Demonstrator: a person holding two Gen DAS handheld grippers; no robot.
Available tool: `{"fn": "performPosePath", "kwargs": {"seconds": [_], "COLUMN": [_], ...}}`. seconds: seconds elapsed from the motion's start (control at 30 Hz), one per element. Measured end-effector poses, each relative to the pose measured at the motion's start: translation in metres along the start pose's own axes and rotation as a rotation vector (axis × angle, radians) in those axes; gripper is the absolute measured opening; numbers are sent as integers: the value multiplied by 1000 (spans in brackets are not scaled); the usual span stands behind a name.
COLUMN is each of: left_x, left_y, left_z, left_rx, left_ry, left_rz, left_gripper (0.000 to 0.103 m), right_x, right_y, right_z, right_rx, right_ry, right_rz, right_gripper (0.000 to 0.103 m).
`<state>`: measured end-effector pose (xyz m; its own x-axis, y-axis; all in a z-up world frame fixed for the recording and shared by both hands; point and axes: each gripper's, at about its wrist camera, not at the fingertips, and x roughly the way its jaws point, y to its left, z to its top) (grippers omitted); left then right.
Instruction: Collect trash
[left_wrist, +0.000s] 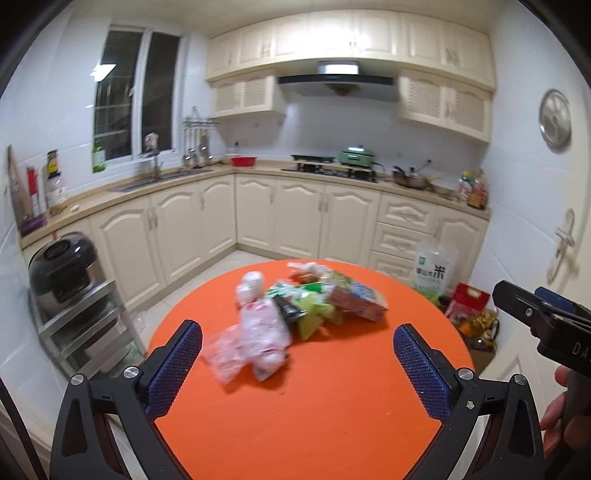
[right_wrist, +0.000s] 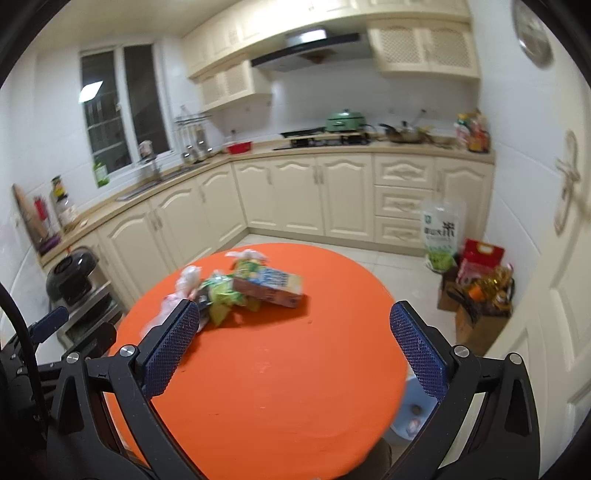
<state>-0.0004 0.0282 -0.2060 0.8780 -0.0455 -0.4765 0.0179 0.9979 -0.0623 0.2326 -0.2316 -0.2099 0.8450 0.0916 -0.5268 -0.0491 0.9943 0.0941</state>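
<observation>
- The left gripper (left_wrist: 297, 363) hangs above the near part of the round orange bench (left_wrist: 314, 406), its jaws spread wide with nothing between the blue pads.
- The right gripper (right_wrist: 295, 345) is likewise wide open and empty over the same bench.
- The trash pile (left_wrist: 295, 306) lies on the far half of the bench, toward 12 o'clock from the left gripper and well apart from its pads.
- In the pile, a crumpled clear plastic bag (left_wrist: 255, 343) sits nearest, a green wrapper (left_wrist: 314, 317) in the middle, and a flat carton (left_wrist: 358, 301) at about 1 o'clock.
- From the right wrist view the pile sits at about 11 o'clock, with the carton (right_wrist: 269, 286) on its right side; the plastic bag is partly hidden behind the left pad.
- A light blue bin (right_wrist: 412, 413) stands on the floor at about 4 o'clock, just beside the bench edge.
- The right gripper shows at 3 o'clock in the left wrist view, with a hand (left_wrist: 557, 410) below it.
</observation>
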Motion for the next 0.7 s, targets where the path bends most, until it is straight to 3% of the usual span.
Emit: {"fn": "performPosePath", "kwargs": {"seconds": [0.33, 0.53, 0.7], "left_x": [-42, -25, 19], "left_y": [29, 27, 10], "left_z": [-38, -26, -4], "left_rx": [-55, -69, -49], "left_ry": [49, 116, 176], "left_rz": [67, 81, 93], "left_gripper": [102, 102, 102], "right_x": [25, 54, 86], "right_y": [36, 31, 25], "right_z": [-7, -12, -20], "right_rx": [-86, -87, -80], "right_ry": [49, 116, 183], "right_rz": [62, 61, 58], "right_gripper": [103, 103, 103]}}
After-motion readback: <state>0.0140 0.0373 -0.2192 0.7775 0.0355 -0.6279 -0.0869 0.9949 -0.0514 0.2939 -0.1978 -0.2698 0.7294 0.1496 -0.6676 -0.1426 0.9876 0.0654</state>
